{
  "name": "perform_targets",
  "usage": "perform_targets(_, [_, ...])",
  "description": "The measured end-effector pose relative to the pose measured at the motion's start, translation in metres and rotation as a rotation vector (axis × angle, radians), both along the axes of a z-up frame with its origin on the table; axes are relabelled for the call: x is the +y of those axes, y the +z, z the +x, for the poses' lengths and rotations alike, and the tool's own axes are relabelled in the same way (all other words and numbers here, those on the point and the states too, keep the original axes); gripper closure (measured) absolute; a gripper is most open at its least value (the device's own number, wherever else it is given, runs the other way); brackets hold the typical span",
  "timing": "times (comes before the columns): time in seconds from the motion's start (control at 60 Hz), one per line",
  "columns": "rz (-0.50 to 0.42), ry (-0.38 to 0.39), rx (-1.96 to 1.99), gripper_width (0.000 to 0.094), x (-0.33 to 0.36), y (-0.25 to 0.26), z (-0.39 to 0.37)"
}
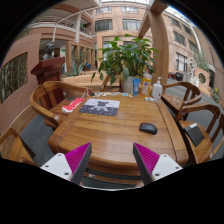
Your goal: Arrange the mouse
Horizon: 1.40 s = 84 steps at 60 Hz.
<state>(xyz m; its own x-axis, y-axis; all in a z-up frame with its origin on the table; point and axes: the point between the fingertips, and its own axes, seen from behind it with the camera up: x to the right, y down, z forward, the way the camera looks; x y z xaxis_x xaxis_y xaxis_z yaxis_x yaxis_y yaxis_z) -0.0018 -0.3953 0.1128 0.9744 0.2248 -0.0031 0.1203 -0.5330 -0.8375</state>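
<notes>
A dark computer mouse point(148, 128) lies on the wooden table point(110, 135), toward its right side, ahead of and a little right of my fingers. A dark mouse mat with a pale picture point(100, 106) lies flat further back, left of the mouse. My gripper point(112, 160) is open and empty, hovering over the table's near edge, with the magenta pads point(75, 157) wide apart. The mouse is well beyond the fingertips and apart from the mat.
A large potted plant point(124, 58) stands at the table's far end with bottles point(157, 90) beside it. A red item point(72, 104) lies left of the mat. Wooden chairs point(45, 100) flank the table on both sides. Brick buildings rise behind.
</notes>
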Motion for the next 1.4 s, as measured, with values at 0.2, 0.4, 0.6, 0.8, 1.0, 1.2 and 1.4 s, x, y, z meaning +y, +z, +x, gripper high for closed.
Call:
perform_targets(0.2, [-0.083, -0.144, -0.066, 0.0086, 0.051, -0.076, 0.097])
perform_targets(0.4, [-0.061, -0.234, -0.093, 0.0085, 0.122, -0.101, 0.167])
perform_targets(0.6, [-0.046, -0.222, -0.108, 0.0085, 0.187, -0.119, 0.179])
perform_targets(0.8, [-0.029, -0.194, -0.11, 0.0089, 0.241, -0.12, 0.172])
perform_targets(1.0, [-0.049, -0.182, -0.07, 0.0188, 0.284, -0.123, 0.17])
perform_targets(1.2, [-0.048, -0.155, -0.048, 0.0498, 0.291, -0.126, 0.158])
perform_targets(1.4, [-0.079, -0.216, -0.053, 0.0595, 0.291, -0.126, 0.16])
